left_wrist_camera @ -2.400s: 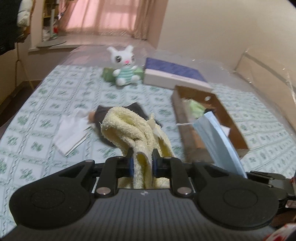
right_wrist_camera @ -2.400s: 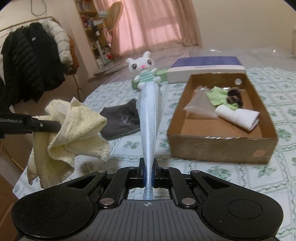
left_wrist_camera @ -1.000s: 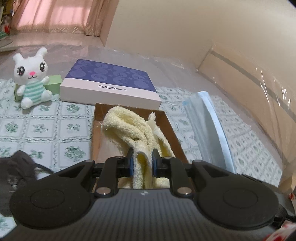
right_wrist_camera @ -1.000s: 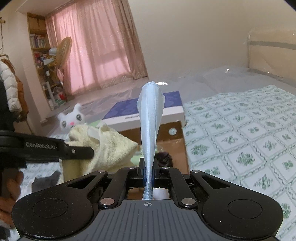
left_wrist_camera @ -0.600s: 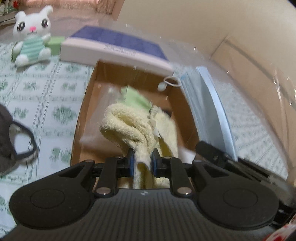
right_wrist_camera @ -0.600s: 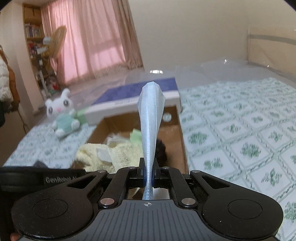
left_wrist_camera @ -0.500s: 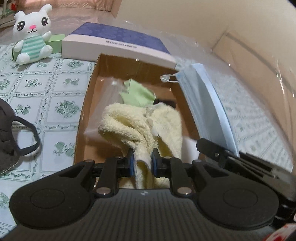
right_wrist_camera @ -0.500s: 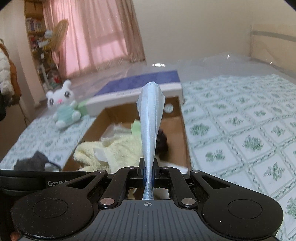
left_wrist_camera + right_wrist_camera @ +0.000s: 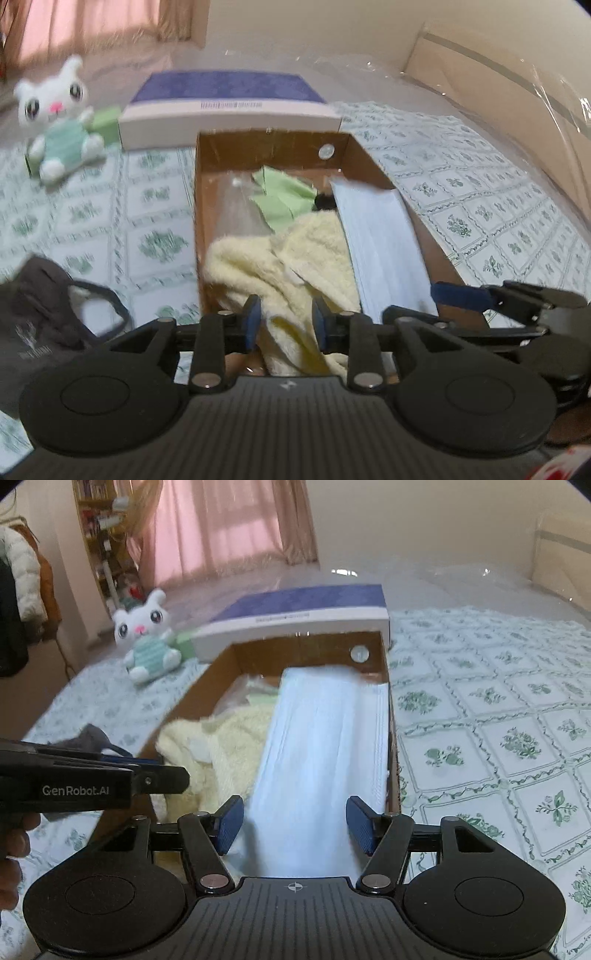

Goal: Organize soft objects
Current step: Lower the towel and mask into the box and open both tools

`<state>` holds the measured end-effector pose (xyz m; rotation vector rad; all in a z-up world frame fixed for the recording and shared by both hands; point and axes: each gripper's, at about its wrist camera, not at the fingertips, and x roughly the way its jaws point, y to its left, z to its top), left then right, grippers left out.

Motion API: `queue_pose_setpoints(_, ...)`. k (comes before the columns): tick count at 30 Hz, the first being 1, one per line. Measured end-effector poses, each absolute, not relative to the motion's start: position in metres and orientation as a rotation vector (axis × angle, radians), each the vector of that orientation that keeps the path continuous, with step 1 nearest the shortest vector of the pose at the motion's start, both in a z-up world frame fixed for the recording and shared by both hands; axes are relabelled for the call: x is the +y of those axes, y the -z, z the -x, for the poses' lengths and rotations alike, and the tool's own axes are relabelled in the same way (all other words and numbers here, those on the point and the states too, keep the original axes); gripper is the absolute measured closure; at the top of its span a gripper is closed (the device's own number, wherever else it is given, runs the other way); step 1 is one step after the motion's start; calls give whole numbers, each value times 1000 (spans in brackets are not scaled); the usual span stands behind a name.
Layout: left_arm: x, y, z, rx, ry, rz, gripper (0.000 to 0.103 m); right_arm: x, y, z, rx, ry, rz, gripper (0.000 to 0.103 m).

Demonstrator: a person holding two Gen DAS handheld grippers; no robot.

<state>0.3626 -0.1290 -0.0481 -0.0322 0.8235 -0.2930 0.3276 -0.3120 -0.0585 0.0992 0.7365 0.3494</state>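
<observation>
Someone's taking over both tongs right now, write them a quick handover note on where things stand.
Left tongs: open, the fluffy pale-yellow towel lies loose between the fingers, inside the brown cardboard box.
Right tongs: open, the light-blue pleated face mask lies in the box along its right wall.
Done: towel and mask are in the box, with a green cloth.
Left: the dark grey fabric mask and white plush bunny sit outside on the patterned bedsheet.

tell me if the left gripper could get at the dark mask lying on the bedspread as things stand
Probably yes. The left gripper is open, the yellow towel released into the cardboard box, and the dark mask lies uncovered just left of it.
</observation>
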Motion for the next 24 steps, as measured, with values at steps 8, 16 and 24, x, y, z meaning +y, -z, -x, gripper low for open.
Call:
queue_pose_setpoints(8, -137, 52, -370, 802, 303, -16, 78, -310, 55, -326, 711, -327, -83, 71)
queue_pose_setpoints(16, -153, 80, -385, 875, 316, -68, 80, -309, 64, -326, 757, -295, -112, 72)
queue_pose_setpoints(24, -130, 60, -368, 854, 311, -5, 80, -314, 53, -318, 763, -268, -160, 69)
